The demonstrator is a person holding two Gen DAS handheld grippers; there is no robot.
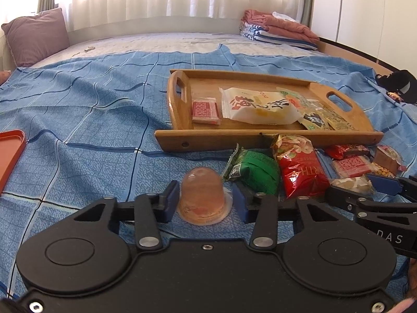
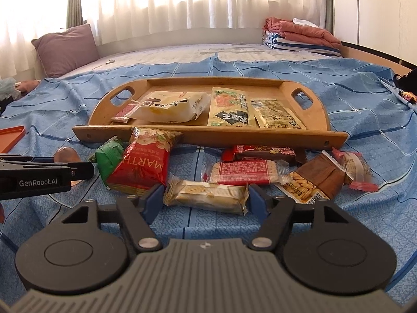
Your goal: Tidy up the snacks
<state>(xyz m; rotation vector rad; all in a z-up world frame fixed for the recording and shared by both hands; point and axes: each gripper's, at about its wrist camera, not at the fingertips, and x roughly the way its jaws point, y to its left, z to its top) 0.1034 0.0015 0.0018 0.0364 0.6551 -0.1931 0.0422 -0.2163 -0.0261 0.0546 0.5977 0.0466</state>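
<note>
A wooden tray [image 1: 179, 114] [image 2: 316, 109] stands on the blue bedspread and holds several snack packets. Loose snacks lie in front of it: a green packet [image 1: 256, 169], a red bag [image 1: 302, 172] [image 2: 142, 164], wafer packs and a peanut pack [image 2: 310, 182]. My left gripper [image 1: 204, 202] is open, its fingers on either side of a pink jelly cup [image 1: 202, 195] standing upside down on the bed. My right gripper [image 2: 204, 199] is open around a pale cracker packet [image 2: 206, 191], with small gaps at both ends.
An orange tray [image 1: 11, 154] lies at the left edge. A purple pillow [image 2: 65, 49] is at the far left and folded blankets [image 2: 299, 35] at the far right. A black item [image 1: 397, 84] sits on the bed's right side.
</note>
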